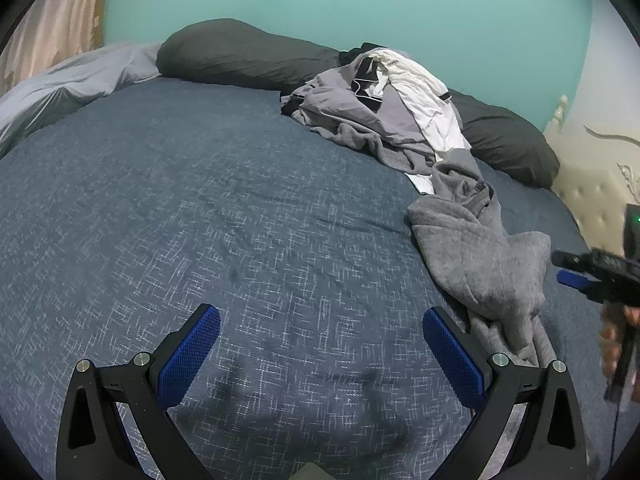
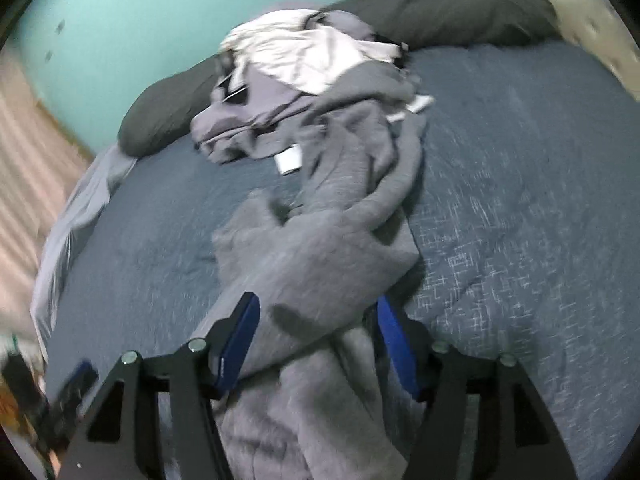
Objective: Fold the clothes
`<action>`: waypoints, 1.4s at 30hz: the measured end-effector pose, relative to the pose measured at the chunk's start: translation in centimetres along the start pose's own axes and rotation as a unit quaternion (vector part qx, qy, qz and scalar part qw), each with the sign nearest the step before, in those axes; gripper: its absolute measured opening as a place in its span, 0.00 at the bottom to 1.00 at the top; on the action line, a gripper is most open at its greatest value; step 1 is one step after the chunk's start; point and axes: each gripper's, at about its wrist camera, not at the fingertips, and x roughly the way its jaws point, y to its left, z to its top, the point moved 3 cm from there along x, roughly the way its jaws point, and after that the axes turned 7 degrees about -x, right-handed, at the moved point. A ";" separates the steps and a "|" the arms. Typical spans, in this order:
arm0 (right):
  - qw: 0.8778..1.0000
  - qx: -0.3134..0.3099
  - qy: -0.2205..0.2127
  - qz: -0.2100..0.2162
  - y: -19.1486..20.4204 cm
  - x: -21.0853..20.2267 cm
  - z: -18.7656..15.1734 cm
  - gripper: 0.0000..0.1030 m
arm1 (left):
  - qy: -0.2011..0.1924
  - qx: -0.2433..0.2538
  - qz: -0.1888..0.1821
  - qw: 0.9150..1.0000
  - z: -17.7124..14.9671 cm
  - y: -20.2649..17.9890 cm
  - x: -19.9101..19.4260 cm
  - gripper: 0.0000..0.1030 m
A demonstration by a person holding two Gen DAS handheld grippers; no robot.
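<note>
Both grippers have their fingers apart: right gripper (image 2: pixel 316 340) straddles the grey garment (image 2: pixel 320 256) to grasp it, left gripper (image 1: pixel 320 356) waits over bare bed (image 1: pixel 200 200).

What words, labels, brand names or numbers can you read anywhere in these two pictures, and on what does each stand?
None can be read.
White garment: a small dark mark near its top edge, too small to read.
White tag in the clothes pile: blurred, no text legible.
Left gripper and right gripper: no lettering visible.
</note>
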 end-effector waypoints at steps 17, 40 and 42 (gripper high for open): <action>0.980 -0.114 -0.065 0.150 13.2 -2.0 0.1 0.05 | -0.010 -0.026 0.012 1.000 0.9 2.3 -0.3 1.00; 0.988 -0.103 0.024 0.116 9.2 -0.7 -3.9 0.30 | -0.003 -0.035 0.009 0.999 0.9 2.8 0.2 1.00; 0.991 -0.093 0.029 0.095 8.1 -0.2 -3.6 0.31 | -0.002 -0.031 0.008 0.999 0.8 2.6 0.2 1.00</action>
